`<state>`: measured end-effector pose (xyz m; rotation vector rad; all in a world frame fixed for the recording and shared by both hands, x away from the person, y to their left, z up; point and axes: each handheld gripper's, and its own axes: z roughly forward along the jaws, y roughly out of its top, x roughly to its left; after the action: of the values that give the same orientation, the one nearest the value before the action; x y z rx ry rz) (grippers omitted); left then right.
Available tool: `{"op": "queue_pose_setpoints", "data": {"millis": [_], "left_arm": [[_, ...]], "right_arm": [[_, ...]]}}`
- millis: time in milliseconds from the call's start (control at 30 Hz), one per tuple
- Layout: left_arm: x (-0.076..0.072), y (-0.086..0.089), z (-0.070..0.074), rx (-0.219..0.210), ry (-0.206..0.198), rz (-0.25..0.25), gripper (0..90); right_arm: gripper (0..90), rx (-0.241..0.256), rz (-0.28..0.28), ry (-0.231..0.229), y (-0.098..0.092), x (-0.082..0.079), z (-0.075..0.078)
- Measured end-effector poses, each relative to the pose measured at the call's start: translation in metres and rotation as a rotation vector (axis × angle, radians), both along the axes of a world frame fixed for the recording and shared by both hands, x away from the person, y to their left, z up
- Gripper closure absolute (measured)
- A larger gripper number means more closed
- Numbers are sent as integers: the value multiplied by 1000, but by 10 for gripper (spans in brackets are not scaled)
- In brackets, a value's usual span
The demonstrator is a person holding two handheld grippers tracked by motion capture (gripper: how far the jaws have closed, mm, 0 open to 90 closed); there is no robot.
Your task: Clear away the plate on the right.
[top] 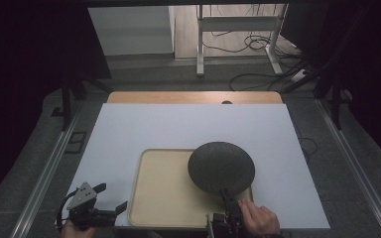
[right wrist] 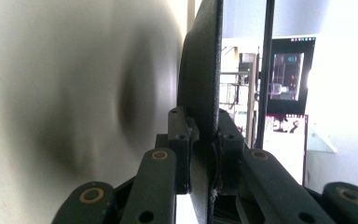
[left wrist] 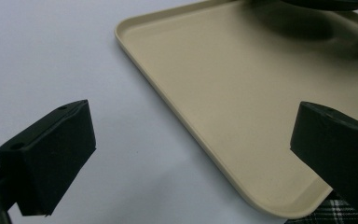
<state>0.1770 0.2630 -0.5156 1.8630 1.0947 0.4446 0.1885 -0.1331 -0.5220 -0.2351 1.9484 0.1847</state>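
item: dark round plate (top: 221, 167), textured, matt. location: held above the right half of the beige tray (top: 161, 198), its far and right edge passing beyond the tray rim; a soft shadow lies on the tray floor beneath it, so it appears lifted, not resting.

item: right hand-held gripper (top: 229, 201). state: jaws closed on the near rim of the plate, one jaw on each face; in the right gripper view the plate (right wrist: 204, 70) stands edge-on between the pads (right wrist: 179, 135).

item: left hand-held gripper (top: 110, 197). state: jaws spread wide, holding nothing; set over the white counter (top: 188, 124) just beside the tray's near left corner. in the left gripper view the tray (left wrist: 242, 93) lies between and beyond the jaws, untouched.

progress, as judged: the plate is grasped and carried over the tray; whether it is being set down or taken off cannot be told. left to do: either lower it flat within the rim and release, or clear it to the counter. the left side has no part yet, perhaps ready to steady the tray.
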Motion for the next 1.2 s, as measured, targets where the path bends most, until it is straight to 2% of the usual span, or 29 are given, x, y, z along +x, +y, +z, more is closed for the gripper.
{"op": "queue_pose_setpoints", "data": {"millis": [233, 400, 500, 533, 867, 1200], "left_arm": [[0, 0, 0, -1, -1, 0, 0], [0, 0, 0, -1, -2, 0, 0], [0, 0, 0, -1, -3, 0, 0], [0, 0, 0, -1, -3, 0, 0], [0, 0, 0, 3, -2, -1, 0], [0, 0, 0, 5, -1, -2, 0]], "right_arm": [[807, 0, 35, 10, 13, -3, -3], [806, -5, 83, 21, 27, -5, -7], [805, -8, 87, 33, 31, -6, -9], [805, -13, 108, 32, 36, -6, -11], [812, -19, 146, 56, 52, -6, -20], [854, -29, 125, 114, 56, -3, -29]]}}
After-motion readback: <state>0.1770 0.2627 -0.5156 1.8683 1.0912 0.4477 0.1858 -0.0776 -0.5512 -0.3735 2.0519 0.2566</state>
